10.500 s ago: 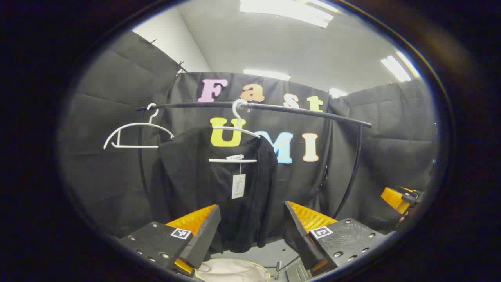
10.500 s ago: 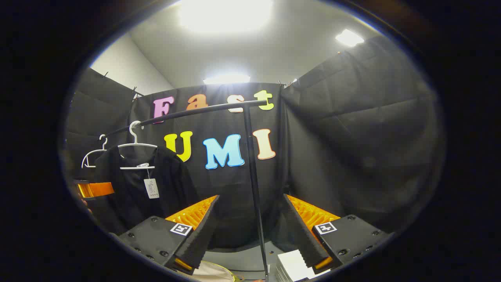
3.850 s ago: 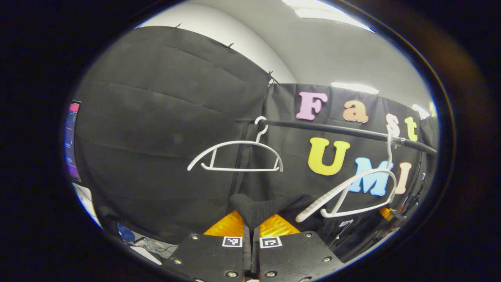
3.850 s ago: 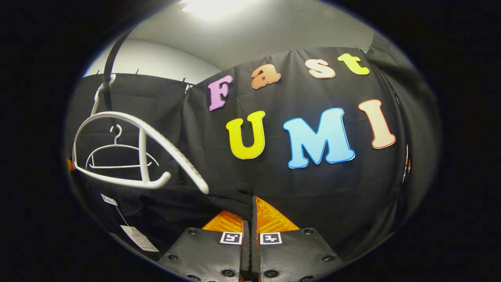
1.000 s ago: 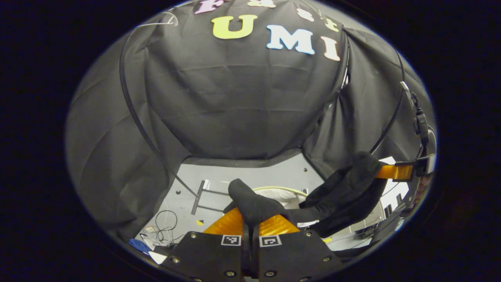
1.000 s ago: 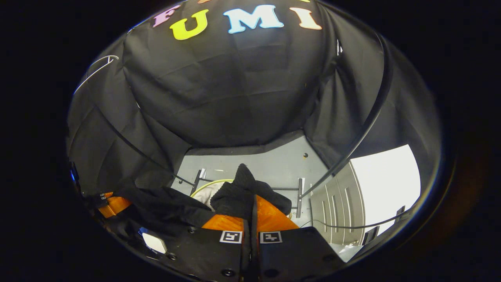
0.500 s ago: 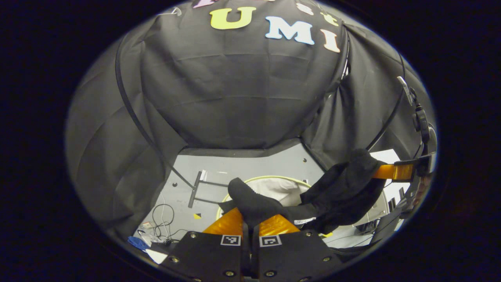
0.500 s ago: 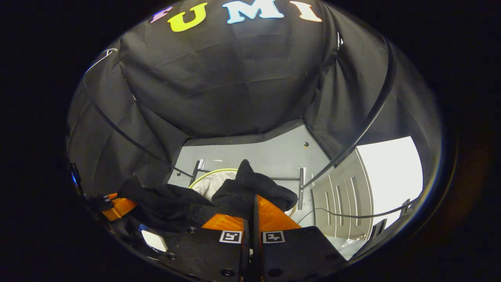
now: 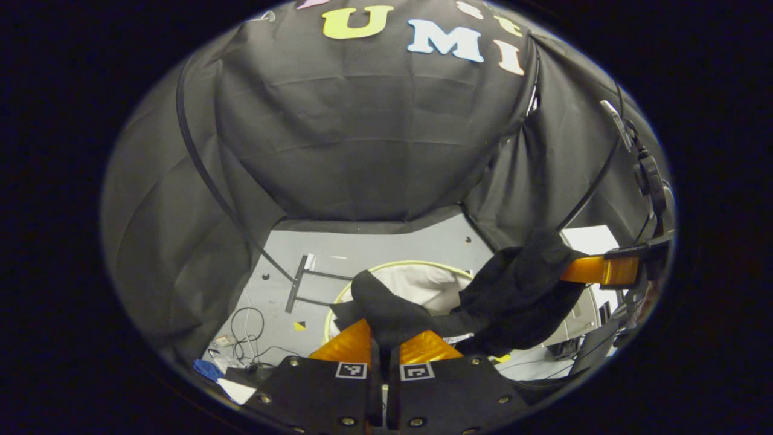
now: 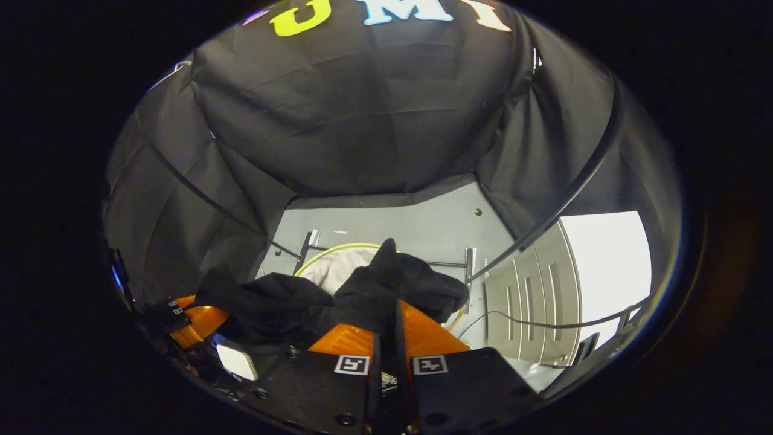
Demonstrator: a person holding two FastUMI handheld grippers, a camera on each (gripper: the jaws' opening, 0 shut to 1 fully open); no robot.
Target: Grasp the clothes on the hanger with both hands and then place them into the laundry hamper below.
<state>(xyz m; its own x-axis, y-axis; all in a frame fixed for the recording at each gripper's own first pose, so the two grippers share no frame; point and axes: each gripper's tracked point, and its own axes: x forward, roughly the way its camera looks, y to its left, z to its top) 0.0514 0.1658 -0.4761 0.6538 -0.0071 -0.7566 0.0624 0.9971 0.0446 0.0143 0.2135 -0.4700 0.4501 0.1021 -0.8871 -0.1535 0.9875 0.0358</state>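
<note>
L claw (image 9: 384, 338) clamped on black garment (image 9: 513, 296) | garment slung btwn both claws, above hamper (image 9: 423, 284) on grey floor (image 9: 386, 248) | R claw (image 10: 395, 326) pinched tight on garment's other end, rack leg (image 10: 561, 193) at right

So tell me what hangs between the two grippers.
In the left gripper view, the black garment spans from the left gripper to the right gripper, above the hamper.
</note>
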